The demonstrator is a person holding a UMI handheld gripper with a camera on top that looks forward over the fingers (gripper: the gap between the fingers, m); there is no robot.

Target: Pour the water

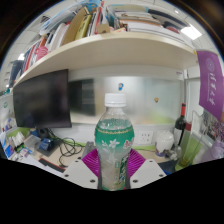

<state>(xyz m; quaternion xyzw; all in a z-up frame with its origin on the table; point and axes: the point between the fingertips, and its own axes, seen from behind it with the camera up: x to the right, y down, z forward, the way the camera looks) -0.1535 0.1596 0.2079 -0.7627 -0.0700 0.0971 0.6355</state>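
Note:
A clear plastic bottle [114,140] with a white cap and a green label stands upright between my fingers. My gripper [113,165] is shut on the bottle's lower body, and both pink pads [92,163] press against its sides. The bottle looks lifted well above the desk, with the shelf and monitor behind it. Its base is hidden below my fingers. No cup or other vessel shows.
A dark monitor [42,100] stands at the back left under a white shelf [110,50] loaded with books. A dark bottle [181,128] stands at the right by a purple poster [211,90]. Cables and small items [45,145] clutter the desk at the left.

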